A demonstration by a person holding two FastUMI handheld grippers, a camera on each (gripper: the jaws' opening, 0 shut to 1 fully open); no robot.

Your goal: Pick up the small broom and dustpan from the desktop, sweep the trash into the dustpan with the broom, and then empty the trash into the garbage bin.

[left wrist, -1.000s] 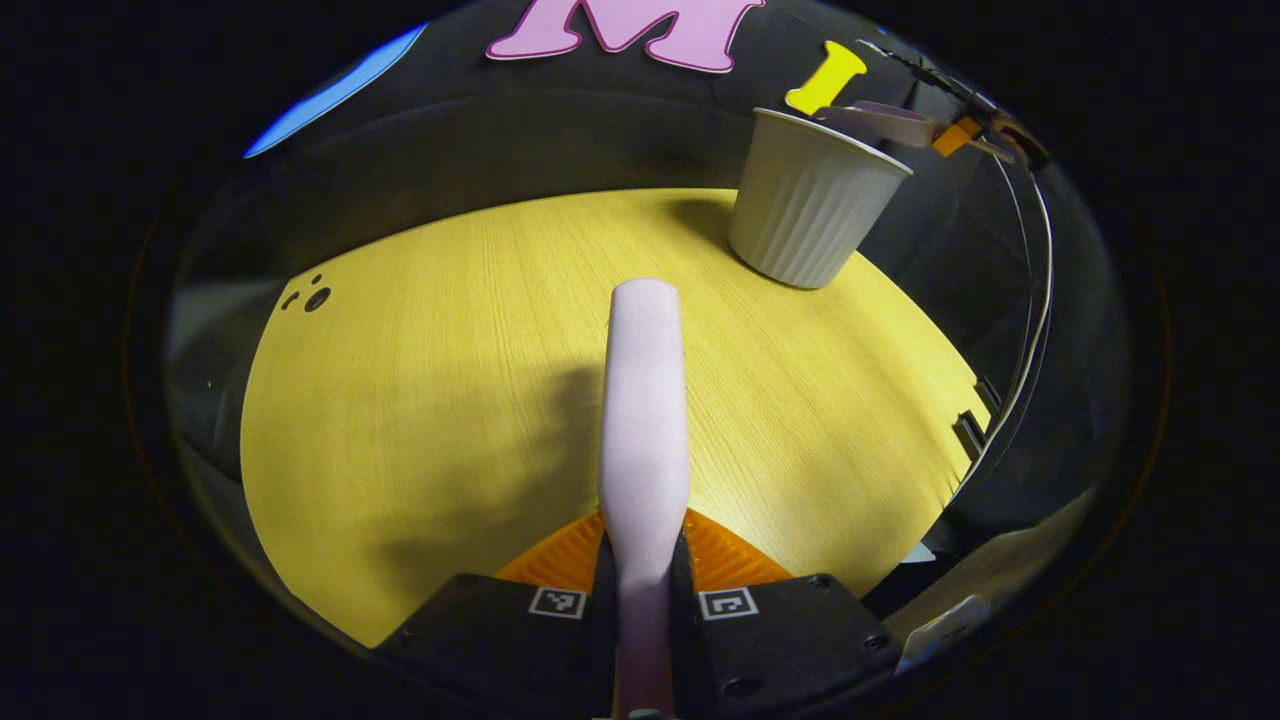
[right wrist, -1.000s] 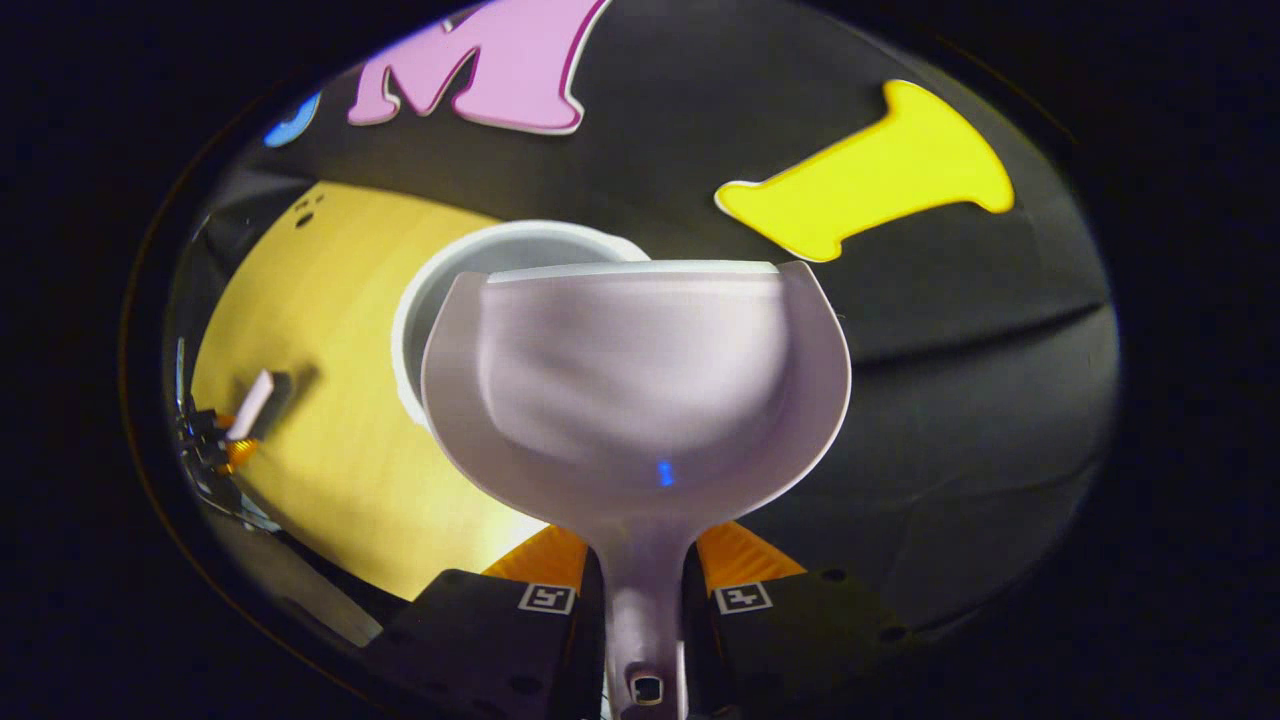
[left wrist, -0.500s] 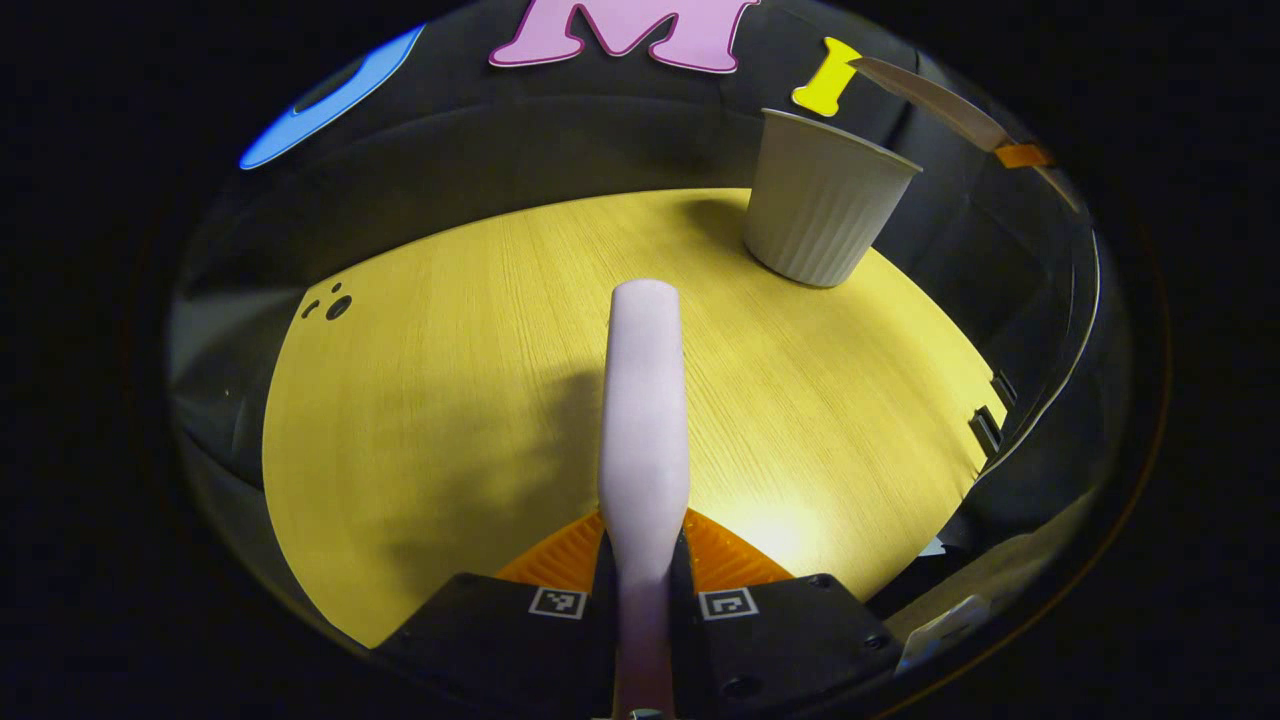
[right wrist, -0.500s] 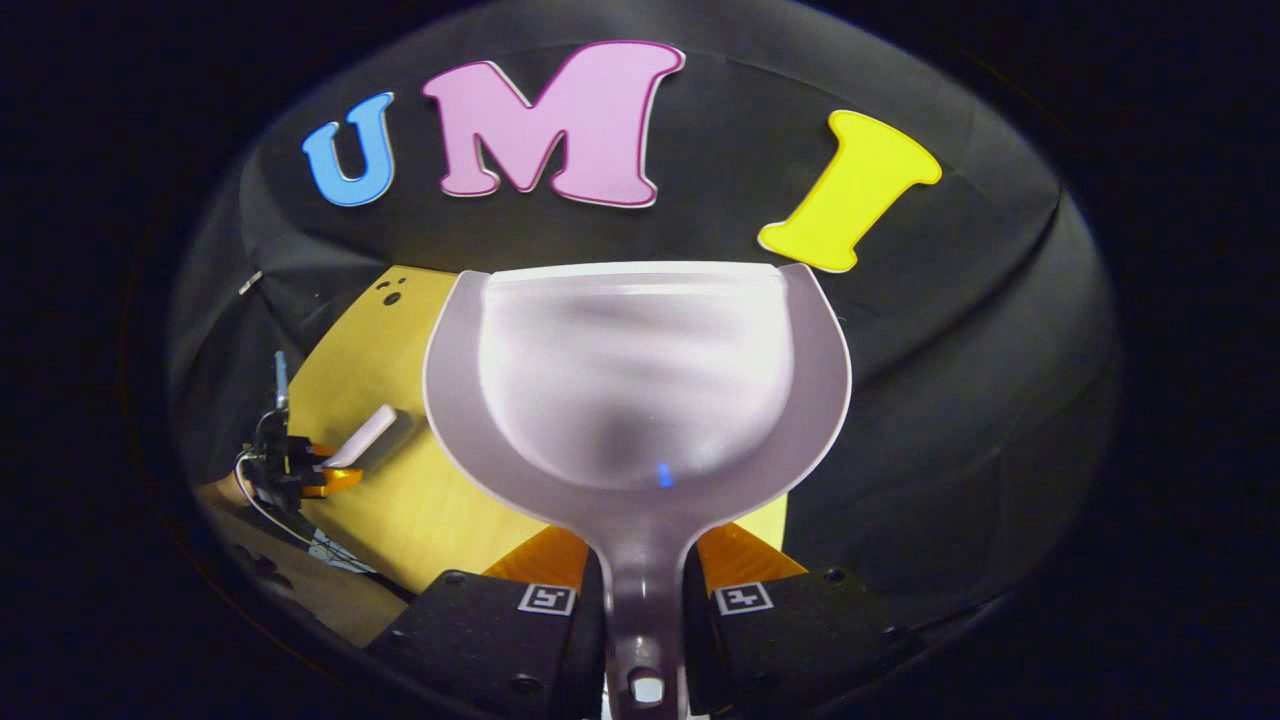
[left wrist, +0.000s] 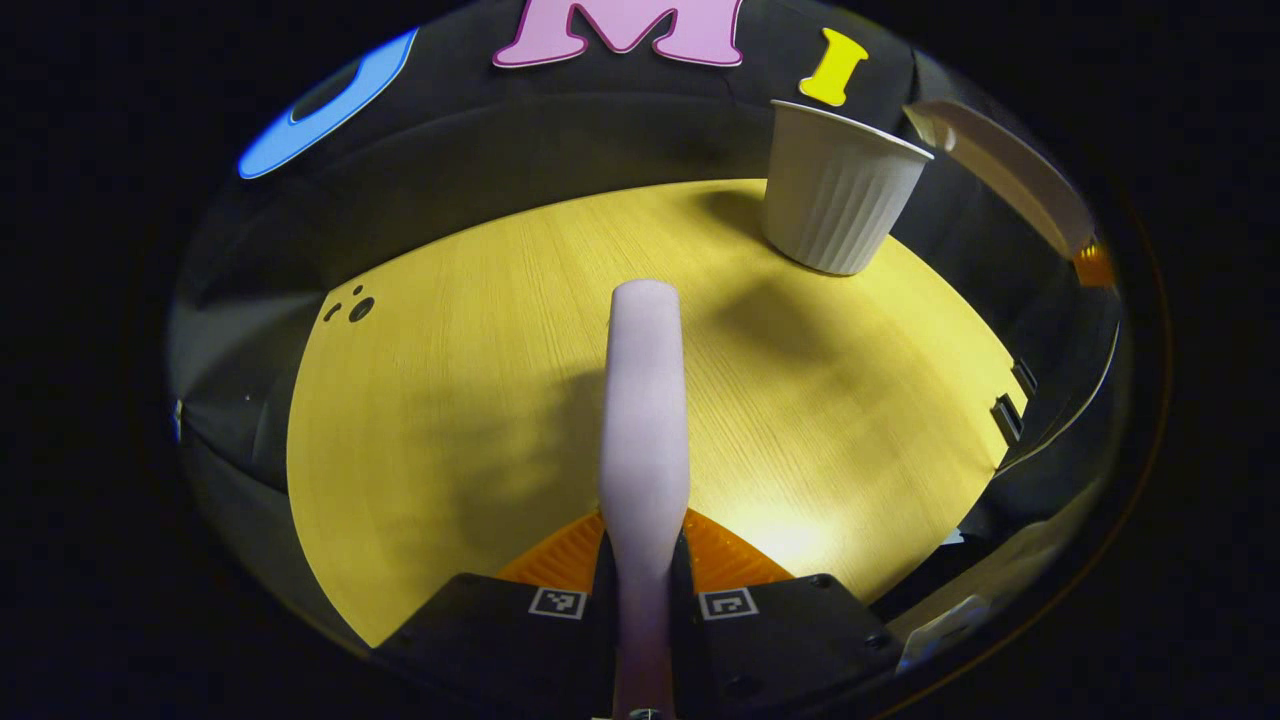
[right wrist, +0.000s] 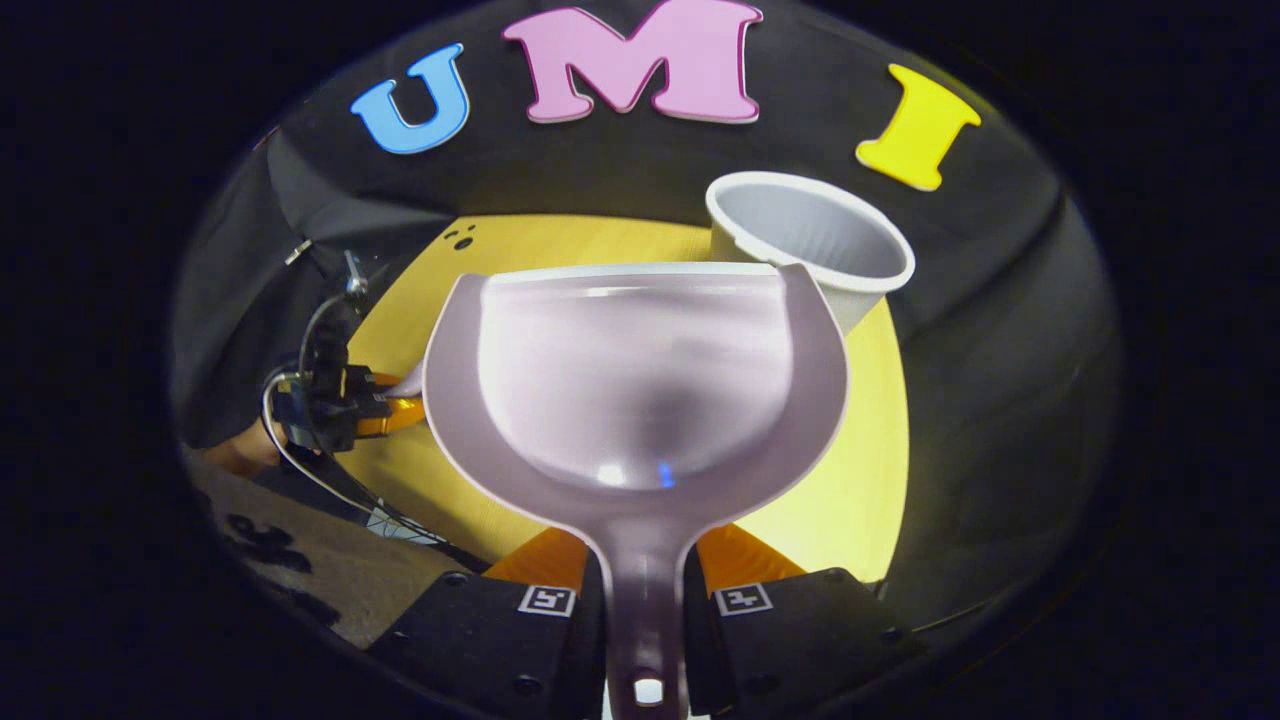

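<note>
My left gripper point(left wrist: 645, 545) is shut on the pale pink broom point(left wrist: 645, 400), which sticks straight forward above the yellow tabletop point(left wrist: 450, 400). The white ribbed garbage bin point(left wrist: 840, 190) stands upright at the table's far right corner. My right gripper point(right wrist: 645, 560) is shut on the handle of the pale dustpan point(right wrist: 635, 390), held level in the air with its inside looking bare. The garbage bin point(right wrist: 810, 240) sits just beyond the pan's right rim, and the pan hides its lower left side. In the left gripper view the dustpan point(left wrist: 1000, 170) hangs to the right of the bin.
The left gripper point(right wrist: 350, 410), with its cable, is at the left in the right gripper view. Small dark holes point(left wrist: 350, 305) mark the table's far left. Black brackets point(left wrist: 1005, 415) sit on its right edge. Black cloth walls the booth behind the table.
The right gripper has drawn the dustpan back from over the bin and to the bin's right. The bin's mouth now shows beyond the pan. The left gripper has barely shifted.
</note>
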